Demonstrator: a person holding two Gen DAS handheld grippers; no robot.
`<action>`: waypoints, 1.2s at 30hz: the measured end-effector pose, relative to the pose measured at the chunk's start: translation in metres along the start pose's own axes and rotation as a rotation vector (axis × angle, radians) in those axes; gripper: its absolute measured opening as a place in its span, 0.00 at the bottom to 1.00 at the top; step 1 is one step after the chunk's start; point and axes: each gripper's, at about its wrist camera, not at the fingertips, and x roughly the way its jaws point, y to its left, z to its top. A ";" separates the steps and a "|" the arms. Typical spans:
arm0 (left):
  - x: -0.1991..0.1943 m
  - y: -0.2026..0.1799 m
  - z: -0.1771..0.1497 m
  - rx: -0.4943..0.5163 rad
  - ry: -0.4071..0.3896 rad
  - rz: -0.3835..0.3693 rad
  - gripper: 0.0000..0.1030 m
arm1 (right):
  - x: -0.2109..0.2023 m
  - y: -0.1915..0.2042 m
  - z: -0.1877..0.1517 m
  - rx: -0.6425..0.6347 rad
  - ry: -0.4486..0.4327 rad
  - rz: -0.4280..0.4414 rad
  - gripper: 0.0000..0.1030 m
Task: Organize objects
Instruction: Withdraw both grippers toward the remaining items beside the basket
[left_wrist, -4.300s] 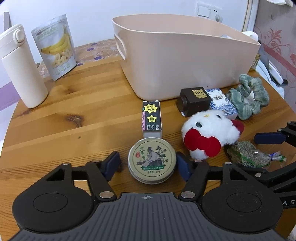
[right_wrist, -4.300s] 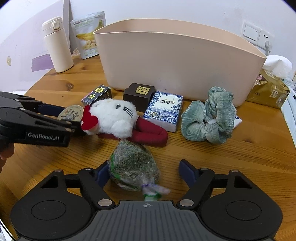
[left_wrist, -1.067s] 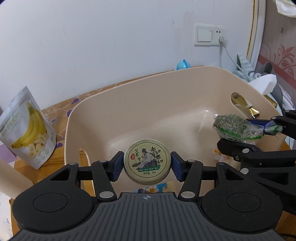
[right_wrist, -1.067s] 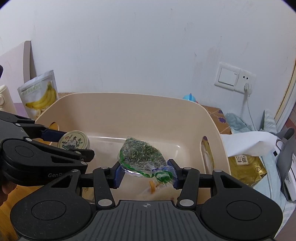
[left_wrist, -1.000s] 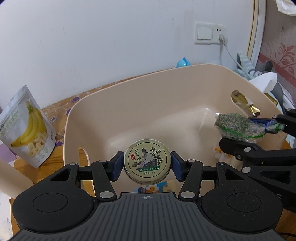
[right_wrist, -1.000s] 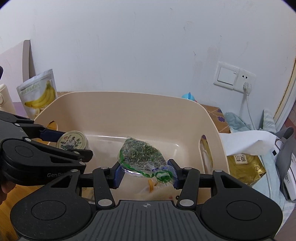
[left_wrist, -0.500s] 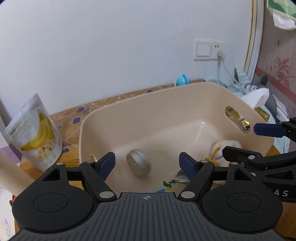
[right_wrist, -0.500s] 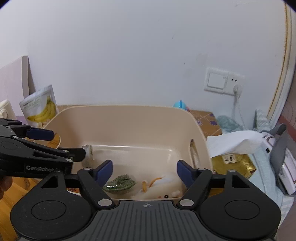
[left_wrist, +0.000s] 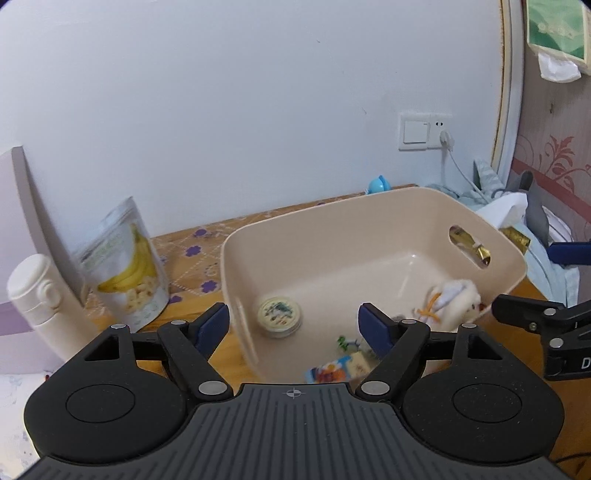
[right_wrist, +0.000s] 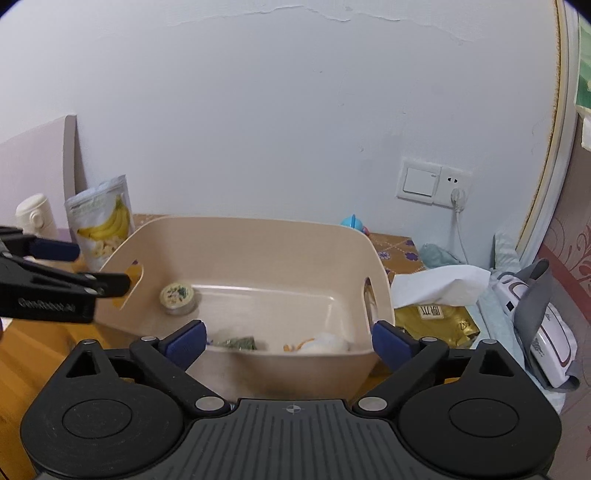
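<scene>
the left gripper (left_wrist: 293, 325) is hanging over the beige bin (left_wrist: 417, 201) with its jaws spread wide and nothing between them, and the right gripper (right_wrist: 288, 341) is hovering at the bin's near wall, likewise wide apart and empty. inside the bin the round tin (left_wrist: 279, 316) is lying flat on the floor near the left wall, the green herb packet (right_wrist: 238, 342) is resting by the near wall, and a white plush toy (left_wrist: 452, 301) is sitting to the right. the risk from here, as i judge it: both grippers are crowding the same rim, so one could be clipping the other or nudging the bin along the bench (left_wrist: 177, 301). the bin's near corner is hiding behind the gripper bodies; a colourful packet (left_wrist: 332, 369) there is blurring out, unreadable. the banana chip pouch (left_wrist: 125, 266) and white bottle (left_wrist: 37, 301) are standing outside.
</scene>
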 end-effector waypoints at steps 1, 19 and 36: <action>-0.003 0.002 -0.002 0.001 -0.001 0.004 0.77 | -0.002 0.001 -0.002 -0.006 0.005 -0.001 0.96; -0.008 0.012 -0.053 0.008 0.091 0.008 0.81 | 0.002 -0.009 -0.061 -0.009 0.138 -0.032 1.00; 0.032 0.007 -0.098 0.016 0.245 0.001 0.80 | 0.023 -0.012 -0.087 0.014 0.202 0.006 0.99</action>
